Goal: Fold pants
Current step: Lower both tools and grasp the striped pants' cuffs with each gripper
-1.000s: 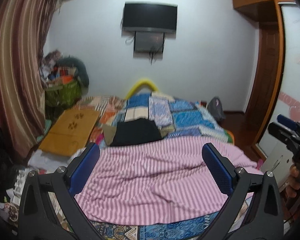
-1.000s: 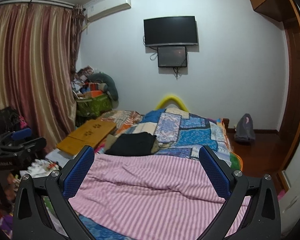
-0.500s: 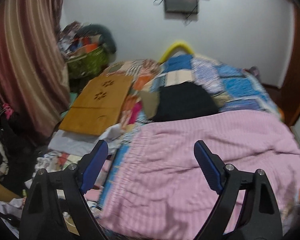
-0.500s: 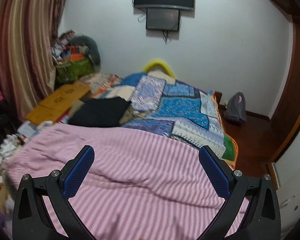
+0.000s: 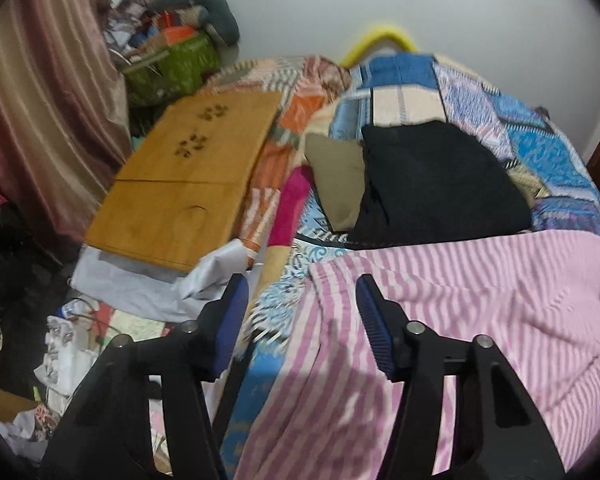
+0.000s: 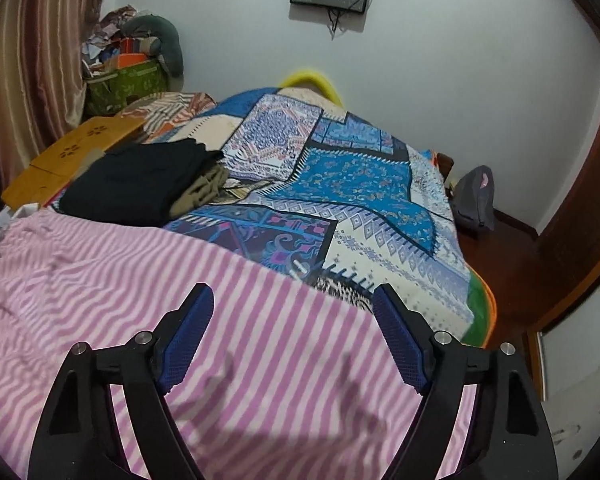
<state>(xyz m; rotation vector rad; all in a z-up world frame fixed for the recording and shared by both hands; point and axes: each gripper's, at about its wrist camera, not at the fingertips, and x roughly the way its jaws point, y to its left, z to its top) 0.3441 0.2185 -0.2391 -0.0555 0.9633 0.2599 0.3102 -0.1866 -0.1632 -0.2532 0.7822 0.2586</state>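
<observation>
Two-tone pink striped pants (image 5: 480,300), soft, rumpled, on patchwork quilt (image 6: 360,184).

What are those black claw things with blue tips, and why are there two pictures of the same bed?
They are two grabbing tools, one in each of a person's hands, each carrying its own camera. That is why you get two views. The left gripper hangs over a corner of the pink striped pants at the bed's edge. The right gripper is over the pants farther along. Both sets of jaws are closing, but nothing is held yet. Behind lie folded black clothes on a patchwork quilt.
</observation>
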